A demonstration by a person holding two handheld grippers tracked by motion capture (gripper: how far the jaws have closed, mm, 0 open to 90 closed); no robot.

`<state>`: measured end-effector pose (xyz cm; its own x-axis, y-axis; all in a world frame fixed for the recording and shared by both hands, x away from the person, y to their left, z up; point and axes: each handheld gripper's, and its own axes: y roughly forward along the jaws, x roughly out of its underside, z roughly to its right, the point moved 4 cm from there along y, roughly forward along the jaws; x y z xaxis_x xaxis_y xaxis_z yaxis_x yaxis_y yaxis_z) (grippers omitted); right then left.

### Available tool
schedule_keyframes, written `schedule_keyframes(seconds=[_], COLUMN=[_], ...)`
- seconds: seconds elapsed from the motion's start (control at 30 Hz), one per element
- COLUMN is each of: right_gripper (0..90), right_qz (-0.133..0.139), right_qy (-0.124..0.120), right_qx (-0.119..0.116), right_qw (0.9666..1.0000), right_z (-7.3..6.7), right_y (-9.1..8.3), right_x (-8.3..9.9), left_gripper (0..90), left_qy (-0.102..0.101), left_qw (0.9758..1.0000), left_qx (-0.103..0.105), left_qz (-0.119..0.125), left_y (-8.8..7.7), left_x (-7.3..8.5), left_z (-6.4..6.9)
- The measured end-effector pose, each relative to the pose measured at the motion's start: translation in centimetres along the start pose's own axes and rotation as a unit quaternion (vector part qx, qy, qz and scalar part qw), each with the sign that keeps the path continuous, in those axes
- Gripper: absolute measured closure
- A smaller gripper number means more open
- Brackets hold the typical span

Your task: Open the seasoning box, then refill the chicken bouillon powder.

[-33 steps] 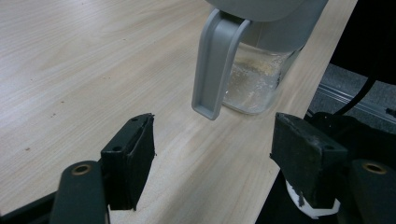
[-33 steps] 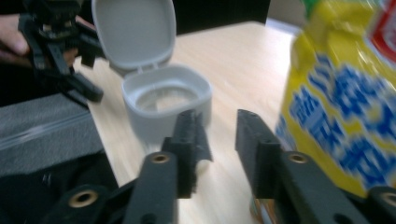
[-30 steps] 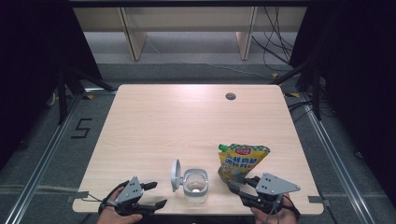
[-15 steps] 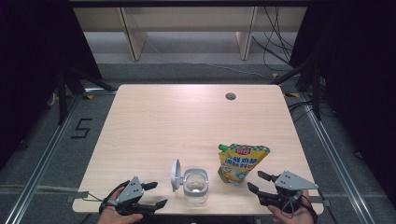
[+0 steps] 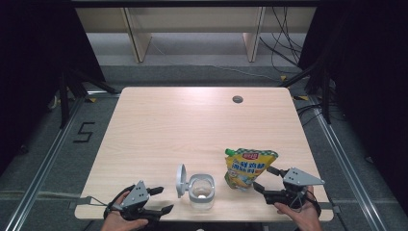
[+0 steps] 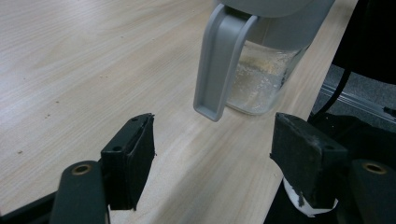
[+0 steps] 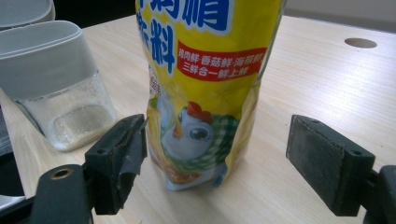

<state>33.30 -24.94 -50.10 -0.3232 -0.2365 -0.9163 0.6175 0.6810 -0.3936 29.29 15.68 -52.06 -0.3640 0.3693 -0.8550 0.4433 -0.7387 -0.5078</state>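
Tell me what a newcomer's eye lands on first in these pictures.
The yellow pouch with a cartoon chicken printed on it stands upright near the table's front edge, right of centre, just ahead of the right gripper, whose jaws have just been opening and stand apart from it. Left of it sits a clear jar with its grey lid flipped up, a little pale powder inside.

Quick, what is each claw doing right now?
Left claw: open, holding nothing, by the jar.
Right claw: jaws have just been opening, open; the yellow pouch stands free.
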Motion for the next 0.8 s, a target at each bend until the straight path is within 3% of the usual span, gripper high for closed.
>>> schedule_keyframes(seconds=[0.03, 0.07, 0.1, 0.17, 0.23, 0.33, 0.43, 0.5, 0.53, 0.6, 0.63, 0.73, 0.77, 0.8], right_gripper=[20.4, 20.2, 19.9, 19.0, 18.9, 18.6, 20.2, 20.6, 20.6, 19.7, 19.7, 20.8, 21.2, 21.2], right_qz=[-0.005, 0.000, -0.004, 0.001, 0.007, 0.012, 0.003, 0.008, 0.013, 0.005, 0.007, 0.016, 0.015, 0.015], right_qy=[0.008, -0.007, 0.011, 0.016, 0.002, 0.007, -0.010, -0.017, -0.036, -0.043, -0.052, -0.052, -0.031, -0.035], right_qx=[0.000, 0.000, -0.004, -0.013, -0.011, -0.027, -0.034, -0.038, -0.037, -0.041, -0.043, -0.042, -0.034, -0.034], right_qw=[1.0000, 1.0000, 0.9999, 0.9998, 0.9999, 0.9995, 0.9994, 0.9991, 0.9986, 0.9982, 0.9977, 0.9976, 0.9988, 0.9987], right_z=[0.0, 0.3, 0.2, 0.4, 0.7, 0.6, 0.4, 0.2, 0.3, 0.1, 0.1, 0.0, -0.1, 0.1], right_y=[0.3, 0.5, 0.6, 0.9, 1.2, 1.9, 2.6, 3.2, 3.5, 4.1, 4.5, 5.0, 4.9, 5.0], right_x=[0.1, 0.0, 0.1, 0.0, 0.0, -0.2, -0.3, -0.3, -0.4, -0.3, -0.4, -0.4, -0.4, -0.4], left_gripper=[29.8, 29.8, 29.8, 29.7, 29.7, 29.7, 29.7, 29.7, 29.7, 29.7, 29.7, 29.7, 29.6, 29.6], left_qy=[0.002, -0.002, 0.006, 0.007, 0.007, 0.002, -0.004, 0.017, 0.016, 0.016, -0.004, -0.006, 0.000, 0.004], left_qw=[1.0000, 1.0000, 1.0000, 1.0000, 0.9999, 1.0000, 1.0000, 0.9998, 0.9998, 0.9998, 1.0000, 1.0000, 1.0000, 0.9999], left_qx=[-0.002, 0.001, 0.000, 0.000, 0.000, 0.001, 0.002, 0.001, 0.002, 0.002, 0.002, 0.001, 0.003, 0.004], left_qz=[-0.005, -0.004, -0.007, -0.007, -0.007, -0.005, -0.003, -0.008, -0.008, -0.007, -0.002, 0.002, -0.002, -0.010], left_y=[0.0, 0.1, 0.1, 0.1, 0.1, 0.1, 0.2, 0.1, 0.1, 0.1, 0.2, 0.3, 0.2, 0.2], left_x=[0.1, 0.1, 0.1, 0.1, 0.1, 0.1, 0.1, 0.1, 0.1, 0.1, 0.1, 0.1, 0.1, 0.2], left_z=[-0.1, 0.0, 0.0, 0.0, 0.0, 0.0, 0.0, -0.3, -0.3, -0.2, 0.0, 0.1, 0.0, 0.0])
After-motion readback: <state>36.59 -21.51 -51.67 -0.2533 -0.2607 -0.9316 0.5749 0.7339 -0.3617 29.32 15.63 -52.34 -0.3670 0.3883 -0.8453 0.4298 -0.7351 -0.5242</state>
